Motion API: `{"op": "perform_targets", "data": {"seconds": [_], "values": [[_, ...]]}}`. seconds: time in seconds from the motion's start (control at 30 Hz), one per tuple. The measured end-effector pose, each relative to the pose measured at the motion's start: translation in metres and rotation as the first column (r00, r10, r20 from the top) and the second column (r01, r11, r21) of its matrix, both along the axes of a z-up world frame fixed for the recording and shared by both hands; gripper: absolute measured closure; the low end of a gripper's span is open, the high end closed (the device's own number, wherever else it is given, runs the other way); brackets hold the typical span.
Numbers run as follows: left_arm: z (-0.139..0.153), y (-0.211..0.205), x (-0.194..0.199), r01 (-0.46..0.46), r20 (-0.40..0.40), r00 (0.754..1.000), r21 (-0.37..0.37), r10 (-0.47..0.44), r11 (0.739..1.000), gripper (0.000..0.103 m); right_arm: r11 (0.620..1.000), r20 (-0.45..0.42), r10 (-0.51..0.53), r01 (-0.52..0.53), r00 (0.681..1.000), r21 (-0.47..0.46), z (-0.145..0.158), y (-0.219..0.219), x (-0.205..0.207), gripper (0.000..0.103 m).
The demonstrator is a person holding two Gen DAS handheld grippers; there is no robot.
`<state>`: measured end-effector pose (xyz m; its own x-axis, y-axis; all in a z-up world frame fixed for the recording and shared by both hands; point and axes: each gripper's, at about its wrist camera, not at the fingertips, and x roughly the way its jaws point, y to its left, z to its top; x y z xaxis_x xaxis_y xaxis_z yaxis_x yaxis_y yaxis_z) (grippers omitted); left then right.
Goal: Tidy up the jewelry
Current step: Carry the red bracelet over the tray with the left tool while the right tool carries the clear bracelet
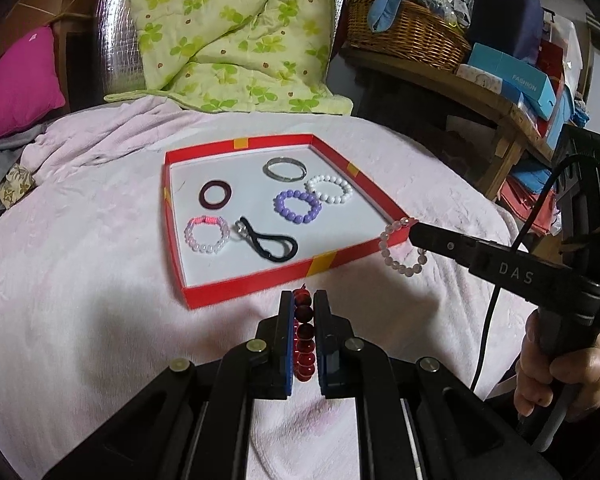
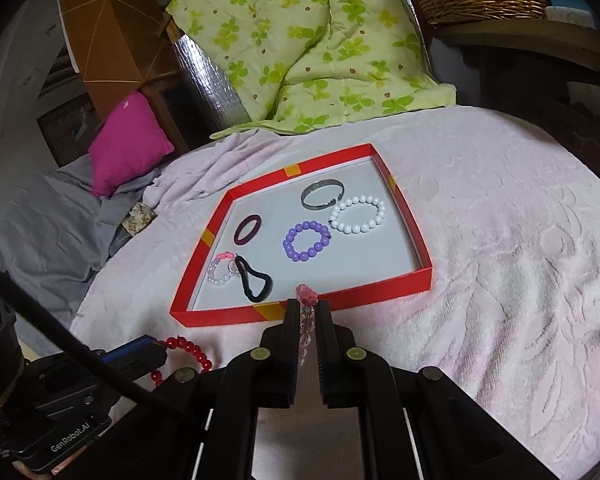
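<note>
A red-rimmed tray (image 1: 236, 286) (image 2: 372, 290) lies on the pink blanket. In it are a silver bangle (image 1: 285, 168), a white bead bracelet (image 1: 329, 189), a purple bead bracelet (image 1: 298, 206), a dark maroon ring (image 1: 215, 195), a pink bead bracelet (image 1: 207, 235) and a black hair tie (image 1: 270, 242). My left gripper (image 1: 303, 300) is shut on a red bead bracelet (image 1: 304, 332), just in front of the tray's near wall. My right gripper (image 2: 304, 306) is shut on a pale pink bead bracelet (image 2: 306, 320) (image 1: 396, 248), held at the tray's near right corner.
A green leaf-print quilt (image 1: 228, 32) lies behind the tray. A magenta pillow (image 1: 16, 84) is at far left. A wicker basket (image 1: 404, 32) and stacked boxes (image 1: 512, 80) fill a wooden shelf at right. The pink blanket (image 2: 520, 260) spreads all around the tray.
</note>
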<state>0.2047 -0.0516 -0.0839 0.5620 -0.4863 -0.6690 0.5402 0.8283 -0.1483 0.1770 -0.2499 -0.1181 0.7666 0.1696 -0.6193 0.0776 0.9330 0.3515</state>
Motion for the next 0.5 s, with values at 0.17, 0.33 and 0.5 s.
{"op": "perform_targets", "data": {"seconds": [0.17,0.33,0.5], "values": [[0.014,-0.005,0.017,-0.012,-0.006,1.0,-0.038,0.012,0.999,0.093,1.0,0.017,0.013,-0.012,1.0,-0.015,0.008,-0.001,0.016,0.094],[0.036,-0.017,0.048,-0.009,0.026,1.0,-0.035,0.01,0.999,0.093,1.0,0.041,0.021,-0.02,0.999,-0.021,0.018,-0.008,0.04,0.094],[0.042,-0.032,0.083,0.002,0.045,0.999,-0.047,0.0,0.999,0.093,0.999,0.037,0.052,-0.052,0.998,0.005,0.017,-0.015,0.069,0.094]]}}
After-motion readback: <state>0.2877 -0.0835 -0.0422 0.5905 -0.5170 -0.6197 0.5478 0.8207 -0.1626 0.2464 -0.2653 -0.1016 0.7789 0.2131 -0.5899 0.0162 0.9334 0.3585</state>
